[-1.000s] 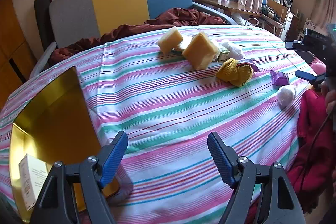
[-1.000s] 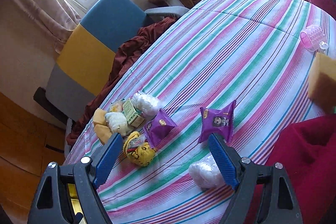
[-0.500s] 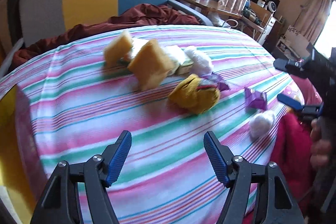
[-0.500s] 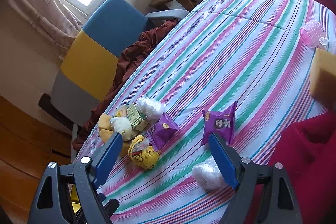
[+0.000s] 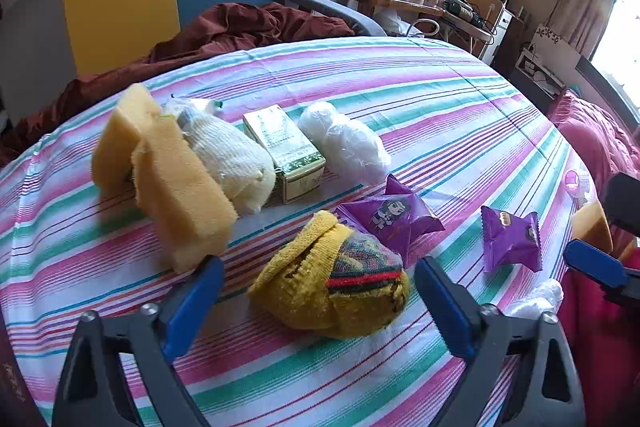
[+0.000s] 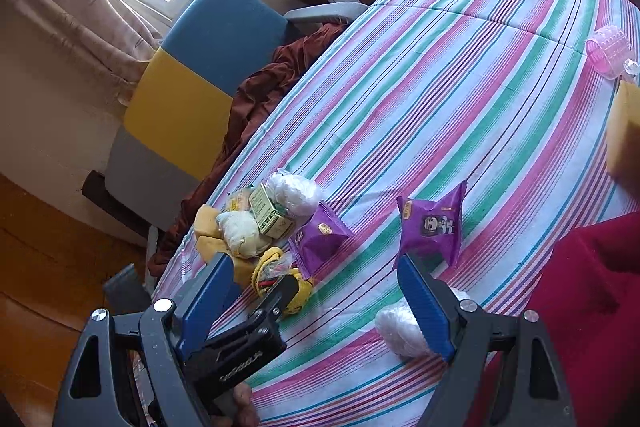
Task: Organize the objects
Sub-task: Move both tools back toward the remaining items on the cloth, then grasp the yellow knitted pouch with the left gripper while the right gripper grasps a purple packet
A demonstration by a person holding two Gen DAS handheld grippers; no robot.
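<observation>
From the left wrist view, the left gripper (image 5: 316,291) has swung in from the gold tray side and its jaws, which have just been narrowing, stand apart around the yellow knitted hat (image 5: 332,287) without pressing it; nothing is grasped. The hat lies on the striped tablecloth (image 5: 420,99), touching a purple snack packet (image 5: 390,219) at its far edge, with a yellow sponge block (image 5: 182,199) just beside the left finger. A closing pinch could catch the packet's corner or nudge the sponge, and soft knit may bunch and slip out when lifted. A second purple packet (image 5: 510,241) sits apart to the right. From the right wrist view, the right gripper (image 6: 316,291) hovers released and empty above the cloth, a white plastic-wrapped bundle (image 6: 400,331) partly hidden behind its right finger. The left gripper's black body (image 6: 256,331) sits low between these fingers, beside the hat (image 6: 280,279), so both tools reaching for the same cluster could collide.
</observation>
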